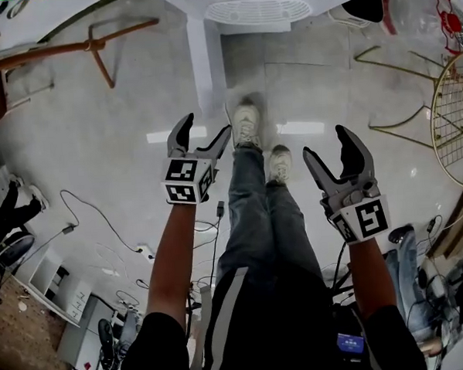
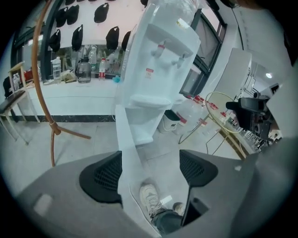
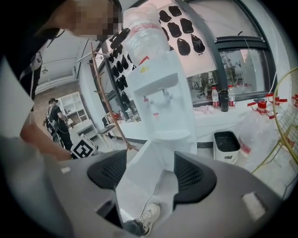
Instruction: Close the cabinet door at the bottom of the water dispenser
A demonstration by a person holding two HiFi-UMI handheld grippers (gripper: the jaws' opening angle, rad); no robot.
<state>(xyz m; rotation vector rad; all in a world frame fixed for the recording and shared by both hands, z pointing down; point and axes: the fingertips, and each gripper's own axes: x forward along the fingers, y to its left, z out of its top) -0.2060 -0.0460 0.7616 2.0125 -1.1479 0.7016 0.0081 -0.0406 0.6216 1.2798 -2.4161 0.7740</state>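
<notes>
The white water dispenser stands just ahead of the person's shoes. Its bottom cabinet door juts open toward them. The left gripper and right gripper are both short of the dispenser, jaws wide and empty.

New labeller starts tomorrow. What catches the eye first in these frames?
The white water dispenser stands dead ahead, its bottom cabinet door swung open toward the person. In the head view the left gripper and right gripper hang either side of the person's legs, both with jaws apart and empty.
</notes>
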